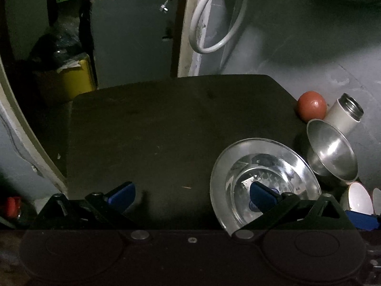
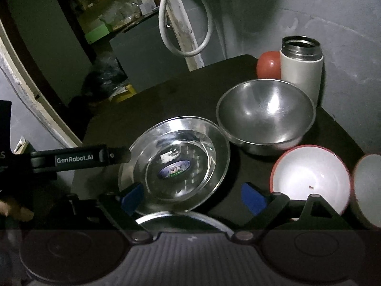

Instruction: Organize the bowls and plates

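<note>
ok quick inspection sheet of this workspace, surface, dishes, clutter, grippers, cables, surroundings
surface: dark table, dimly lit, left half bare.
job's things: steel plate with sticker; steel bowl behind it; red-rimmed white bowl to the right; another white bowl at the frame edge.
clutter: open white flask upright; red ball beside it.
grippers: left gripper open, one finger over the plate; right gripper open, near the plate's front rim.
cables: white hose looped on the wall.
surroundings: grey wall; yellow container on the floor.
</note>
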`<state>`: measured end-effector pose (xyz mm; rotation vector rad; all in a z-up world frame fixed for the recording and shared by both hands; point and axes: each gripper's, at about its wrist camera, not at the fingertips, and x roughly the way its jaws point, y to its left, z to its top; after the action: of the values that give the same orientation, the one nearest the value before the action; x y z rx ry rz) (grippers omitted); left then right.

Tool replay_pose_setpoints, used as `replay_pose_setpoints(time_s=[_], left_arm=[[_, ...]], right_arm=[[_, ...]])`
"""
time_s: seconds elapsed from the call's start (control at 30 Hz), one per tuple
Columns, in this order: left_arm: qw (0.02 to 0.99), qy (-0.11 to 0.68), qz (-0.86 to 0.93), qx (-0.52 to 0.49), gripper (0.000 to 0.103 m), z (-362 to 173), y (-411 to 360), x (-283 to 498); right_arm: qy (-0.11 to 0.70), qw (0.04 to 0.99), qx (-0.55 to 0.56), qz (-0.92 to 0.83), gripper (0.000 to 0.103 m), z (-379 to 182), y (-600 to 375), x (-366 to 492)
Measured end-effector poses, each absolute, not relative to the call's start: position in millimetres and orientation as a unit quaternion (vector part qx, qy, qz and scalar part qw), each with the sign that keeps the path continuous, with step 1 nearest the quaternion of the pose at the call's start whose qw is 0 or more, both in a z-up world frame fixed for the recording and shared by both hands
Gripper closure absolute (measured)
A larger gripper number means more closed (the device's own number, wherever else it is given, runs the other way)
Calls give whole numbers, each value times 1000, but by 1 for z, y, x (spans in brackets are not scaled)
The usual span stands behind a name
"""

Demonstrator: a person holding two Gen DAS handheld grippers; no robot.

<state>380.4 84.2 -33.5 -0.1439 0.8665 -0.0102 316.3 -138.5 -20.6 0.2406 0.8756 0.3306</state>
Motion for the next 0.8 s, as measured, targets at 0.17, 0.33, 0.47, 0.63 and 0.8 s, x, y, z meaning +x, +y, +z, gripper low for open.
replay_pose_setpoints(time_s=[0.17, 0.33, 0.47, 0.63, 0.8], left_arm=[[899, 430, -16, -77, 3, -43, 85, 387], [897, 434, -28, -76, 11, -47, 84, 388], [897, 433, -33, -79, 20, -48, 82, 388], [896, 434, -46, -86, 31, -50, 81, 389], [890, 442, -58, -99, 59, -54, 80, 392]], right_arm=[[434, 882, 114, 145, 15, -30, -136, 327], [441, 879, 113, 138, 21, -35, -134, 334], [446, 878, 110, 131, 23, -37, -132, 337], [449, 878, 104, 129, 31, -38, -129, 339], [448, 880, 93, 126, 46, -38, -125, 342]])
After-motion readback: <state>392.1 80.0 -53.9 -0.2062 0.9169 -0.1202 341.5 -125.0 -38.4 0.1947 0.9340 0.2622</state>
